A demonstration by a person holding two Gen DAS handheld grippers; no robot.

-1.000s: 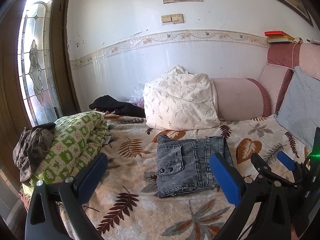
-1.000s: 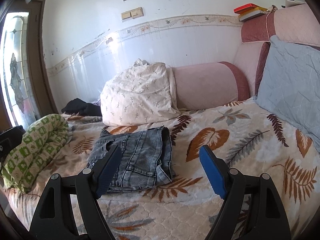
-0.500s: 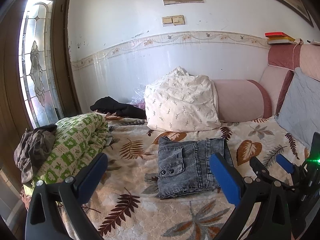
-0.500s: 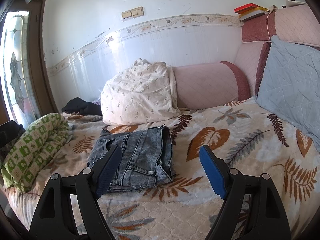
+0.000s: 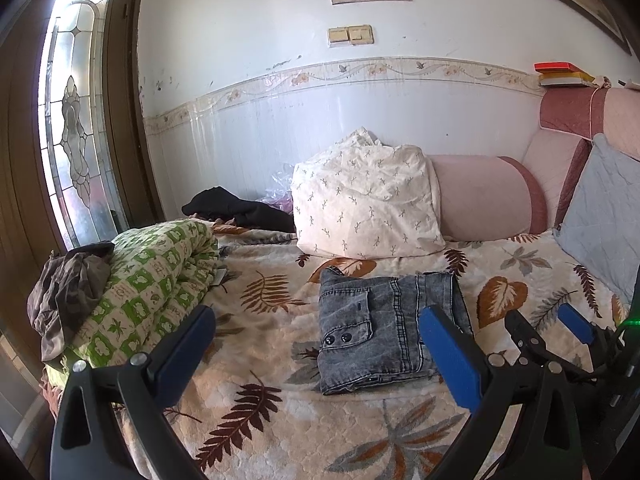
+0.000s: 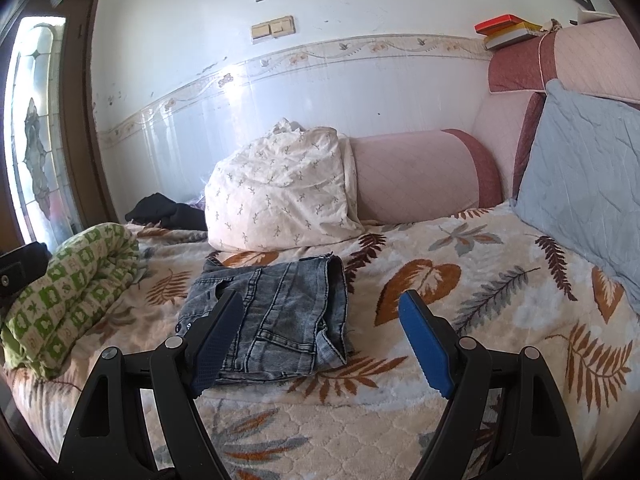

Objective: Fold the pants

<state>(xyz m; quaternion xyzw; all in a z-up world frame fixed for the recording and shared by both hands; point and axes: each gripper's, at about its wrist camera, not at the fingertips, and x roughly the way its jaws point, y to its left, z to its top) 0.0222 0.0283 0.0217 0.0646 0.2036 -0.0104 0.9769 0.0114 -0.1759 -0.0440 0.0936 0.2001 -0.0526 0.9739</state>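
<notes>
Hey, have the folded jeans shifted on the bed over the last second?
No. The folded jeans lie in the same spot just in front of the white pillow, over the same leaf prints on the bedspread.

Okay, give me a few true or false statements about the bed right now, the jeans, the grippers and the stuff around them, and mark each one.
1. The jeans lie folded on the bedspread. True.
2. The right gripper is clamped on the jeans. False: its jaws stand open, holding nothing.
3. The left gripper is open and empty. True.
4. The white pillow lies on top of the jeans. False: it sits behind them, against the wall.
5. A green quilt lies rolled up left of the jeans. True.
</notes>
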